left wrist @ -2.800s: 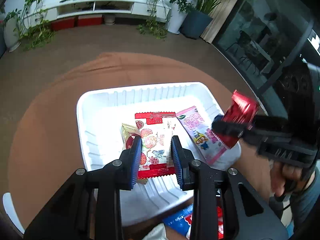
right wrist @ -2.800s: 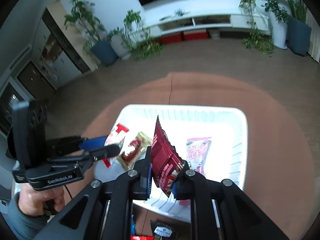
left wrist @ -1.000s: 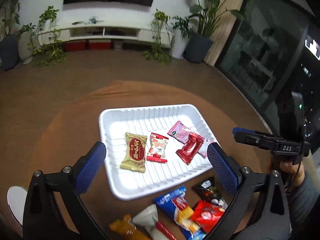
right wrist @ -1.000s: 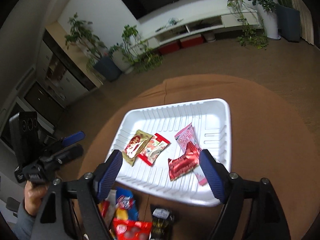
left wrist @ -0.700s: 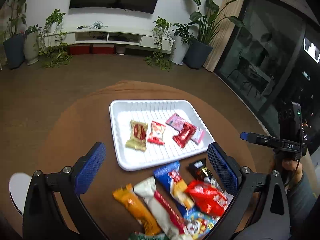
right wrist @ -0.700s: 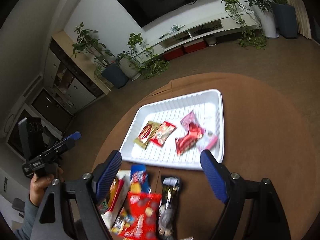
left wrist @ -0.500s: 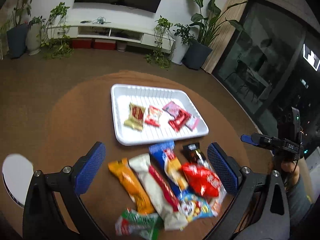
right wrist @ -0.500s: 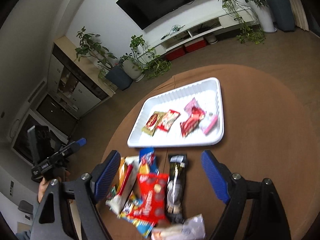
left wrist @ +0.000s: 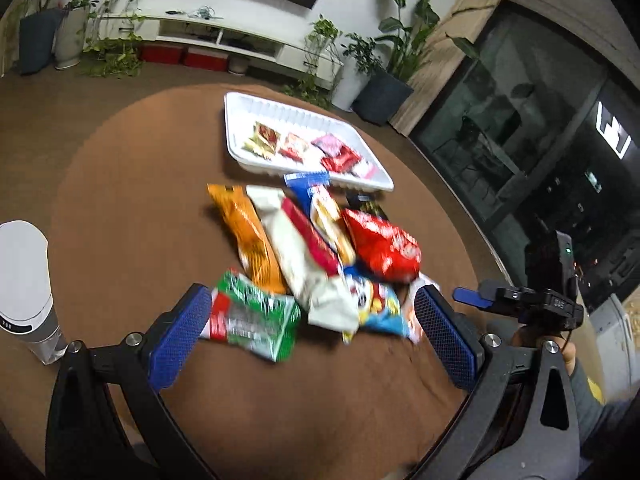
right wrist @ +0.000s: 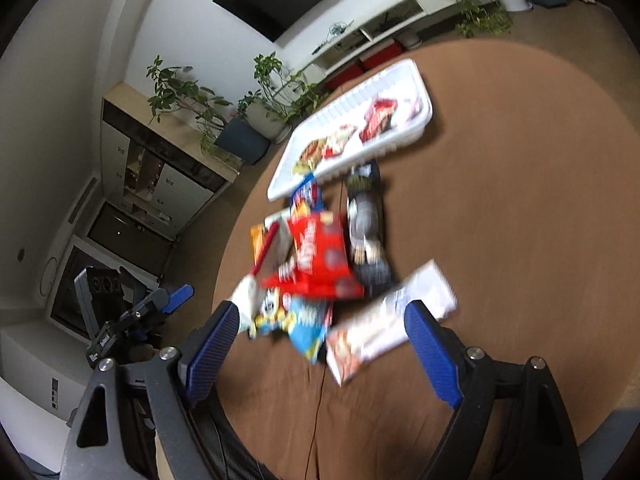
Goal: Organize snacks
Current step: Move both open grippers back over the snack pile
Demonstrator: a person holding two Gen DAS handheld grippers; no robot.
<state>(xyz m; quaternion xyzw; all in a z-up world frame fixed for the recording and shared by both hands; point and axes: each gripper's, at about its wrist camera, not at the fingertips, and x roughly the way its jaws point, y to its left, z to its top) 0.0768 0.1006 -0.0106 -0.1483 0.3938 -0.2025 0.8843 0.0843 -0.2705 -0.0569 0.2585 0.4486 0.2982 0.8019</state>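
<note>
A white ribbed tray [left wrist: 248, 98] [right wrist: 424, 80] sits at the far side of the round brown table and holds several small snack packets. A loose pile of snack bags lies nearer: an orange bag [left wrist: 250, 236], a white bag with a red stripe [left wrist: 298, 252], a red bag [left wrist: 380, 244] [right wrist: 320, 252], a green packet [left wrist: 252, 316], a black packet [right wrist: 366, 228] and a white packet [right wrist: 392, 320]. My left gripper [left wrist: 312, 334] is open and empty above the pile's near edge. My right gripper [right wrist: 320, 346] is open and empty, also near the pile.
A white cylinder [left wrist: 22, 292] stands at the table's left edge. The brown table [left wrist: 132, 184] fills both views. Plants, a TV shelf and cabinets stand far behind. The other gripper shows at the edge of each view [left wrist: 532, 300] [right wrist: 132, 316].
Both grippers let go of their packets in the tray, opened wide and pulled back and up. The snack pile in front of the tray has come into view.
</note>
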